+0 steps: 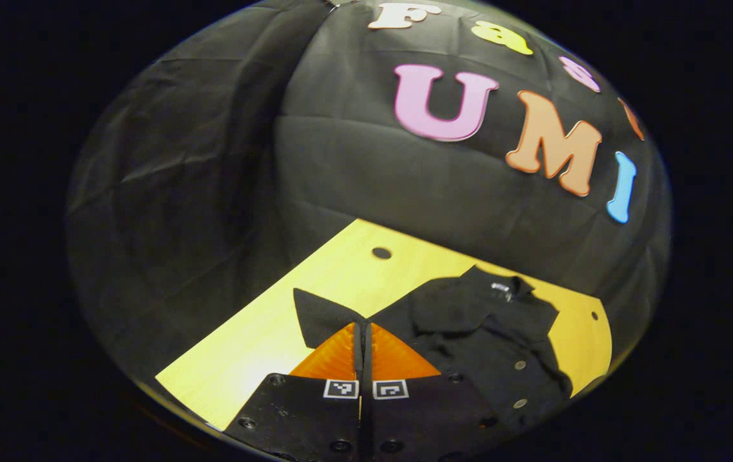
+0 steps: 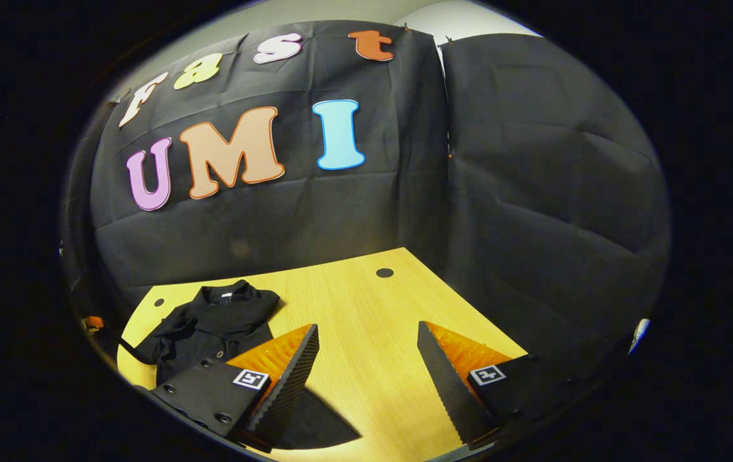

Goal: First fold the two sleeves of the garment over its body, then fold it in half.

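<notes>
Left gripper (image 1: 363, 327): fingers pressed together, and a flap of black cloth (image 1: 321, 317), seemingly one sleeve of the black button-front garment (image 1: 488, 333), stands up from just past the tips. The join between tips and cloth is hidden, so I judge it pinched on the sleeve but cannot confirm the bite.

Step in hand, as I read it: first sleeve fold. To do it well, carry the sleeve low and flat across toward the button line, keep the cloth taut enough that it does not bunch, and lay the cuff inside the body outline before letting go. Lifting high would likely drag the whole garment over the pale wooden table (image 1: 257, 346).

Garment relative to the left gripper: body lies ahead and to its right, collar at the far end, near the black cloth wall.

Right gripper (image 2: 366, 346): fingers spread wide, nothing between them, bare table under the gap. The garment (image 2: 212, 327) lies ahead and off to its left, collar away from the gripper, one finger overlapping its near edge in the right gripper view; contact cannot be told.
</notes>
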Demonstrator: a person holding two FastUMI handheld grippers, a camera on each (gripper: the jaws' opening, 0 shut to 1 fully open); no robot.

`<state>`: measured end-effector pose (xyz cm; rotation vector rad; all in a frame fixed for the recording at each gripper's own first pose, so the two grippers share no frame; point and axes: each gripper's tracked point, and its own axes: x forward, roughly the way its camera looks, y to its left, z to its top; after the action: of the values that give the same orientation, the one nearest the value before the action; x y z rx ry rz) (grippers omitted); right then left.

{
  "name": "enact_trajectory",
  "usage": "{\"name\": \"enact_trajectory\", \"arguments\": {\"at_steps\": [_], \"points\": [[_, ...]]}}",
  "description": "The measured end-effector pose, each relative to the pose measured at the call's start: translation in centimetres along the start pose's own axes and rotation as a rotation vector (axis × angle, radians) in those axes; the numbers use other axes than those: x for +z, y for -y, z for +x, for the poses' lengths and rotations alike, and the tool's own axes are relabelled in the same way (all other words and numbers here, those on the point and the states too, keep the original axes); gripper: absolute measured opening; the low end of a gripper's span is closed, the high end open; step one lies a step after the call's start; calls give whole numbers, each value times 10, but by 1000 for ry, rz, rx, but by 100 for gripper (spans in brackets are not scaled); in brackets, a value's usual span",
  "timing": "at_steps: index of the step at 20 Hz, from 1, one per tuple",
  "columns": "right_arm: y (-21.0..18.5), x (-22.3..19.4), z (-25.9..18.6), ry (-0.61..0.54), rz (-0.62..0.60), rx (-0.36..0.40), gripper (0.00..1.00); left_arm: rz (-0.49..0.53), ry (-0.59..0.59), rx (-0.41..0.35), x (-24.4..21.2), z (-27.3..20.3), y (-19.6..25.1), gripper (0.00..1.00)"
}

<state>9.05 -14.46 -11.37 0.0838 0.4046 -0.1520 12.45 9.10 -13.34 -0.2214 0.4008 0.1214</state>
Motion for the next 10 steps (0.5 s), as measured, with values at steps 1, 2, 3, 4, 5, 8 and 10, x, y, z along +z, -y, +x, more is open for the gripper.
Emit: {"name": "enact_trajectory", "arguments": {"at_steps": [1, 2, 3, 4, 5, 8, 10], "points": [[4, -1, -1, 2, 11, -9, 94, 2, 15, -23, 8, 1, 15, 0], [7, -2, 0, 4, 21, -13, 98, 3, 30, -44, 16, 6, 32, 0], [9, -3, 0, 4, 29, -18, 98, 6, 47, -71, 25, 11, 49, 0], [10, -6, 1, 1, 38, -21, 98, 7, 59, -99, 32, 17, 68, 0], [11, -8, 1, -5, 46, -20, 98, 12, 69, -129, 37, 23, 87, 0], [11, -14, 3, -31, 68, -12, 94, 43, 105, -212, 54, 37, 144, 0], [12, -17, 6, -40, 69, -11, 98, 82, 108, -257, 55, 47, 180, 0]]}}
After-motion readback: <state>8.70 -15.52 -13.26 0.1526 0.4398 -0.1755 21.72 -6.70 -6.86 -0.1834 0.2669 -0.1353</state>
